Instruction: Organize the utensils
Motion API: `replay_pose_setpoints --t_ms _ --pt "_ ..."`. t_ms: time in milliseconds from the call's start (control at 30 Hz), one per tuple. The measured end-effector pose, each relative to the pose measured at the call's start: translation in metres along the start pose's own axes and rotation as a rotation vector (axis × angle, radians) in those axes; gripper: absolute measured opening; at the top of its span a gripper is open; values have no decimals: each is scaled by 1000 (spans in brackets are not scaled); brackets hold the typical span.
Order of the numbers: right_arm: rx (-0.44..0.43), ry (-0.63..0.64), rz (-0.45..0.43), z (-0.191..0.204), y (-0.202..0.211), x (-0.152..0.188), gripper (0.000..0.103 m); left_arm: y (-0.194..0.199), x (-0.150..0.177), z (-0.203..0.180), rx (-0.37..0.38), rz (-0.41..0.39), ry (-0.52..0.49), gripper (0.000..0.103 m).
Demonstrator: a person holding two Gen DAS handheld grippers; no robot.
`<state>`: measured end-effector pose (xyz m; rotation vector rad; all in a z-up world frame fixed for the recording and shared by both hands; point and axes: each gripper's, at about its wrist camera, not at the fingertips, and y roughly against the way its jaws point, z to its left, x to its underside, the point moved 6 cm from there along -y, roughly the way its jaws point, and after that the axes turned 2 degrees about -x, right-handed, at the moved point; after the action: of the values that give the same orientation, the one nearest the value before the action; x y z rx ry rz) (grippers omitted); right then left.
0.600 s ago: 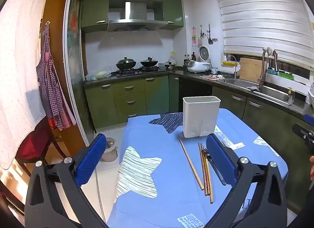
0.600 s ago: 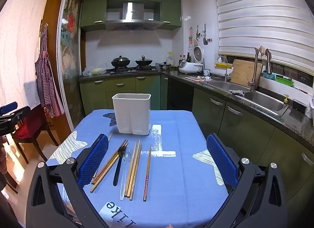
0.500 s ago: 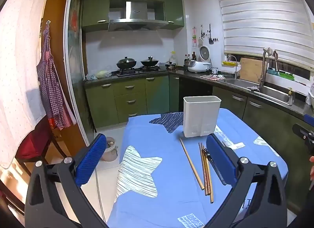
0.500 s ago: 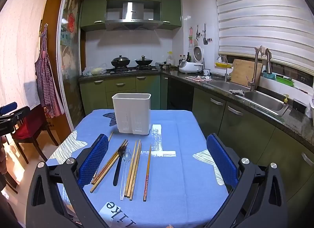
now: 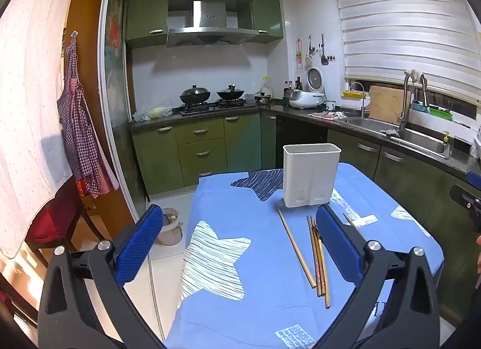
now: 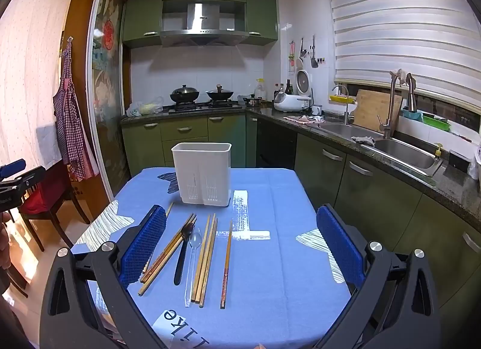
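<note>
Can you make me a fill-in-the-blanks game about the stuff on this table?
1. The white holder stands on a ___ tablecloth.
2. Both the left tongs and the right tongs are ___.
3. The black fork lies right beside a clear ___.
4. The chopsticks are made of ___.

Missing words: blue; open; spoon; wood

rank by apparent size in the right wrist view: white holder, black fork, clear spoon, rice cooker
1. white holder
2. clear spoon and black fork: similar, unranked
3. rice cooker, though far away, so it only looks smallest
</note>
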<state>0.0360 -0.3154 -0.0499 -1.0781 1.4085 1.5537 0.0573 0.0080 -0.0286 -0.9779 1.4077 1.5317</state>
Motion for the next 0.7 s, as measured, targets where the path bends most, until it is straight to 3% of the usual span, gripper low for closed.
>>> replay_pose_setpoints --t_ms 700 --pt "0 -5 8 6 -11 5 99 -1 5 0 -9 13 -13 97"
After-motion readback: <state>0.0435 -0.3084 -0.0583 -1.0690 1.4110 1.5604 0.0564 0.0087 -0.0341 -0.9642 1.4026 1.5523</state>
